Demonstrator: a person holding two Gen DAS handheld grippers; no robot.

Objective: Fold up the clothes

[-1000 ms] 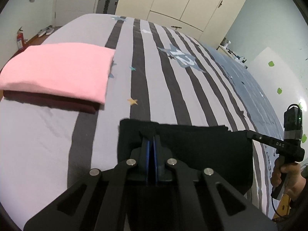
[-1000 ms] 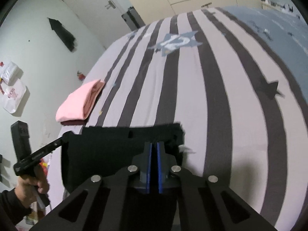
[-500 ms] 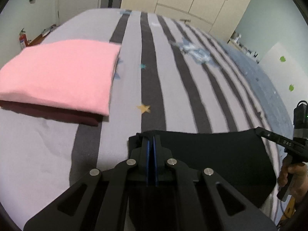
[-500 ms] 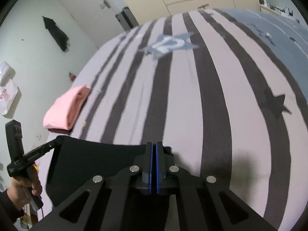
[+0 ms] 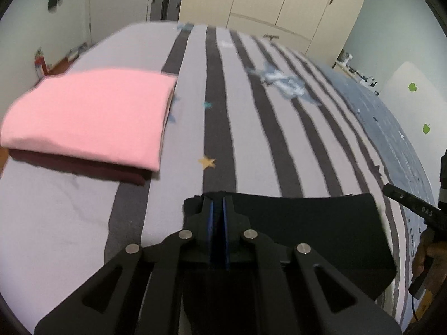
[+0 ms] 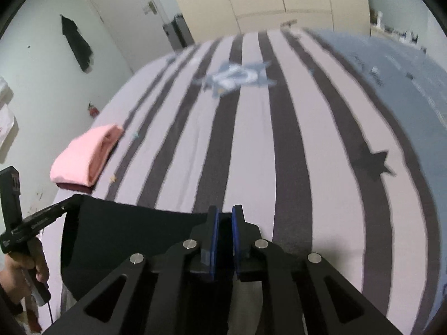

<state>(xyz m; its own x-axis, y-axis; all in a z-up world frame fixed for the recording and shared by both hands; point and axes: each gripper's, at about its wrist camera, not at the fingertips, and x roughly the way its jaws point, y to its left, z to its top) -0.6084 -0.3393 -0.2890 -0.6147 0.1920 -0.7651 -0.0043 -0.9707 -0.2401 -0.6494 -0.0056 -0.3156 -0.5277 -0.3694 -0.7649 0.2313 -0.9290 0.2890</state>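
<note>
the black cloth (image 5: 307, 231) is lying at the near edge of the bed (image 5: 240, 117), stretched out flat between the two tongs. the left tongs (image 5: 218, 223) are pinched tight on its left corner, so that side is staying pulled straight. the right tongs (image 6: 225, 231) have just been opening. their blue pads (image 6: 214, 240) are standing a little apart now, with the dark corner of the cloth sitting between them, and they do not look like they are squeezing it. it seems the person is putting the cloth down on the bed and letting go on the right side first.

the person's hands (image 6: 26, 268) are gripping the handles low down, so the tongs are pointing down at the bed.

the black cloth is looking soft and thin, with a smooth top and a straight far edge. it is making a wide, almost square shape. the bed cover is smooth too, with grey and dark stripes and little stars on it.

over on the left side of the bed, a pink cloth (image 5: 89, 117) is sitting folded into a neat flat square on top of a dark red cloth (image 5: 83, 169). this looks like the pile for finished clothes, and it is well apart from the black cloth.
</note>
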